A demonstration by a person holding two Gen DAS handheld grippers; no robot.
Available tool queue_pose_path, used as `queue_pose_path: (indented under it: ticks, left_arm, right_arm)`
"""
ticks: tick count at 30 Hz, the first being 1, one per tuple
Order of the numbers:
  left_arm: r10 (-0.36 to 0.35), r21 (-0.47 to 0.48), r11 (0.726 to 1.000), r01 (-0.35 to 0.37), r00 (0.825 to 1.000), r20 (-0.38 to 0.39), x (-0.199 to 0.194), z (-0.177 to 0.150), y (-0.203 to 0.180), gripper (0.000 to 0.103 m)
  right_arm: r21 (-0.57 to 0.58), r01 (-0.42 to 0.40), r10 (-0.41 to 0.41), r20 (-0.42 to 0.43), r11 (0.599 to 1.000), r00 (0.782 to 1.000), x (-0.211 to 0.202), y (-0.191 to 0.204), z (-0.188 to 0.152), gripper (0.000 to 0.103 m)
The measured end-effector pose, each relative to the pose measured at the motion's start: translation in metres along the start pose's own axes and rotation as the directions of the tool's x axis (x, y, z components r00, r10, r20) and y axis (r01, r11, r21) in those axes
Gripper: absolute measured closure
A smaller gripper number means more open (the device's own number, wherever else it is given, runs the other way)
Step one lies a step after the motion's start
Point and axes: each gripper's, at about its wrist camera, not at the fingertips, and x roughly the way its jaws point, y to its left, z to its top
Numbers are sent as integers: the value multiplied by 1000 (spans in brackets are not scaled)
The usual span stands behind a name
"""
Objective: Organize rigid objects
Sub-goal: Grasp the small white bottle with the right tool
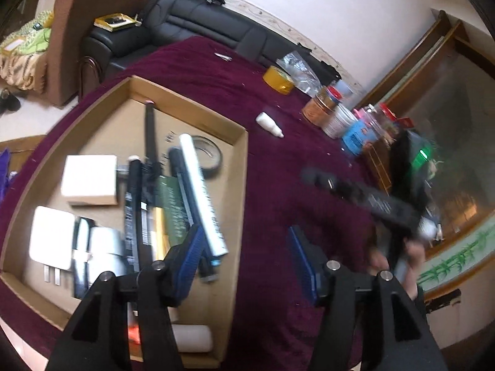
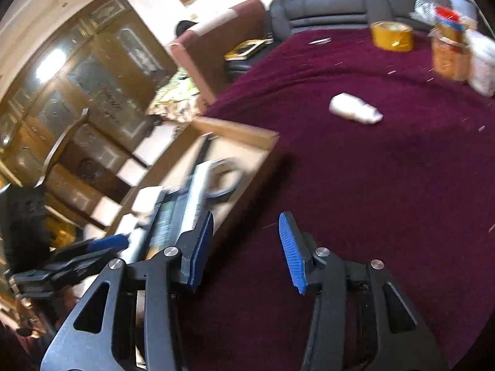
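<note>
Both of your tongs stand apart with nothing between the blue pads: the left tongs hang over the near edge of the cardboard tray, the right tongs over bare cloth just beside that tray's wall. You look to be between items: the tray already carries a white tube, a roll of dark tape, white boxes, a charger and several dark sticks, all packed toward its 9 o'clock half.

What remains loose in the open is the small white bottle, lying on its side at about 1 o'clock from the right tongs and well apart from the tray. That is probably your next pick: swing the right tongs out, line the pads across the bottle's body rather than its tapered tip, close, then carry it back to the free space in the tray.

The worktop is draped in a plush maroon cloth, so the bottle may roll when nudged. At 2 o'clock stand a yellow tape roll and a cluster of jars. Beyond are a black leather sofa, a brown armchair, and a wooden glass-front cabinet.
</note>
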Motion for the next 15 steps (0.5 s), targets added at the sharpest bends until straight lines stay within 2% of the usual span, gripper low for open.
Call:
queue_pose_path:
  ticks: [4,8,11,15]
  left_arm:
    - [-6,16,1000,6,1000,-18,8,-3,-7,47]
    - [-14,20,1000,14,1000,-23,11,-2,-9,47]
    - [-19,25,1000,19,1000,-25,12,-3,-10,47]
    - [-8,29,1000,9,999,-33,13,-4,-11,47]
  right_arm:
    - [-50,122,-124,-31,991,992,21,-34,36,58]
    - [-116,261,-265,-28,958,964,48,-63,71,58]
    - [-160,295,-304,-36,942,952,66,-70,89,59]
    - [-237,300,-324,-70,924,944,93,-64,103,59]
